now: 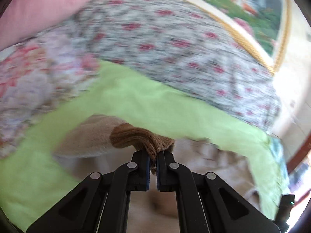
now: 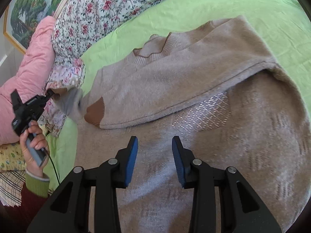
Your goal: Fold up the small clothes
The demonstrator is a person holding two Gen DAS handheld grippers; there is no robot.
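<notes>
On the green bedsheet (image 2: 262,15): beige sweater (image 2: 194,73), spread flat.
Left gripper (image 1: 153,155): clenched on the brown sleeve cuff (image 1: 136,136), at 9 o'clock in the right wrist view.
Right gripper (image 2: 155,145): jaws apart, nothing between, above the sweater.

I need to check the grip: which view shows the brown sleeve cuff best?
Left wrist view: the brown cuff sits sharp and close, pinched in the shut left gripper. The right wrist view shows it small and far off.

The left gripper (image 1: 153,156) is clamped on a brown ribbed sleeve cuff (image 1: 136,137), held by the left hand (image 2: 34,147). The right gripper (image 2: 155,143) hovers, jaws parted.
</notes>
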